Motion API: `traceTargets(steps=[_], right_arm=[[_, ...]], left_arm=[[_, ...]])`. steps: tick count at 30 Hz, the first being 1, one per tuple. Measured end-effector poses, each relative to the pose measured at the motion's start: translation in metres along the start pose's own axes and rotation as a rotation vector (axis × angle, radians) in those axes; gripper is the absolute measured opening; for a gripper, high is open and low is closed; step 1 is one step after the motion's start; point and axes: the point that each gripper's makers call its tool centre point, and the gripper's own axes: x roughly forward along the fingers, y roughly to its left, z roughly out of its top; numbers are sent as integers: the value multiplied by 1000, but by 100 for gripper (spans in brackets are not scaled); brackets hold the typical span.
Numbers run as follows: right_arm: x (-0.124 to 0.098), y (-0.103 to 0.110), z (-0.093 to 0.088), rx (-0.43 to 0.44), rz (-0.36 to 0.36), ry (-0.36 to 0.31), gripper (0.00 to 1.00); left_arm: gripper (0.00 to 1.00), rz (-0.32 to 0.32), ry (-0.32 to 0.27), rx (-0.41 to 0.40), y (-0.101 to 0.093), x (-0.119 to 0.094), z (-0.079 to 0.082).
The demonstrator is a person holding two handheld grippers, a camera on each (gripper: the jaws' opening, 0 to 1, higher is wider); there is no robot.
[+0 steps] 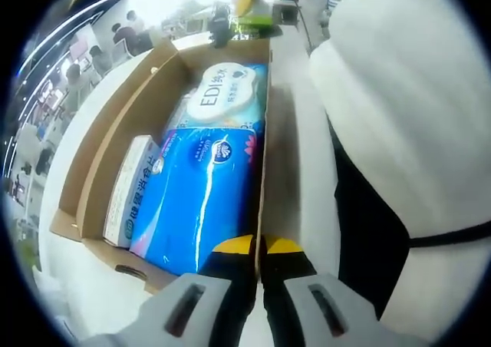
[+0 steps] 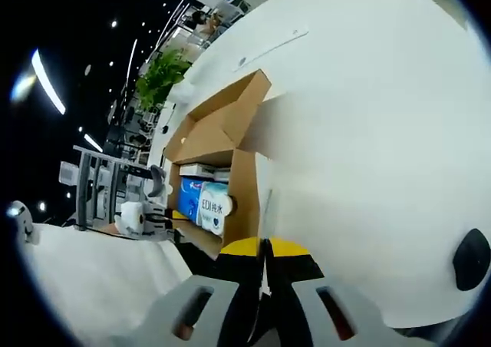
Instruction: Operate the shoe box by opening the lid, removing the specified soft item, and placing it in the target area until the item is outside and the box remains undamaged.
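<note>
both grippers pinch the open shoe box [image 1: 92, 170] wall
left gripper [image 1: 257, 249] and right gripper [image 2: 265, 249] fingers are pressed on the cardboard edge; blue soft pack [image 1: 203, 201] lies inside.

You are working in a large open-plan office or lab hall; long ceiling light strips [image 2: 44, 80] run overhead; seated people [image 1: 121, 34] occupy desks in the background; a potted plant [image 2: 163, 74] stands beyond the white table [image 2: 368, 132]; a metal equipment frame [image 2: 100, 186] stands nearby.
</note>
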Motion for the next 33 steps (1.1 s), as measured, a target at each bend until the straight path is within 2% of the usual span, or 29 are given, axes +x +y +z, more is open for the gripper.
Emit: traceTargets(steps=[9,12,14,15,17,21,25,28,33], right_arm=[[17,-14,6,35,-42,-46,0],[21,-17,6,33,-50,-41,0],[24,-28,7,20,-102,-23,0],[25,-35,4,-4,-124,15,0],[26,-39,4,-17,-139,31,0],[26,-45,14,-13,-150,-8,0],[28,-53,14,-18,-176,-1,0],[30,-65,12,-62,-224,15,0],[35,-82,12,-38,-284,8,0]], left_arm=[[1,-3,0,11,-1,-1,0],[1,0,-2,16,-1,-1,0],[2,0,-2,14,-1,-1,0],[2,0,-2,14,-1,-1,0],[2,0,-2,14,0,-1,0],[1,-6,2,7,0,-1,0],[2,-4,1,9,0,-1,1],[2,-6,2,6,0,-1,1],[2,-8,3,6,0,0,0]])
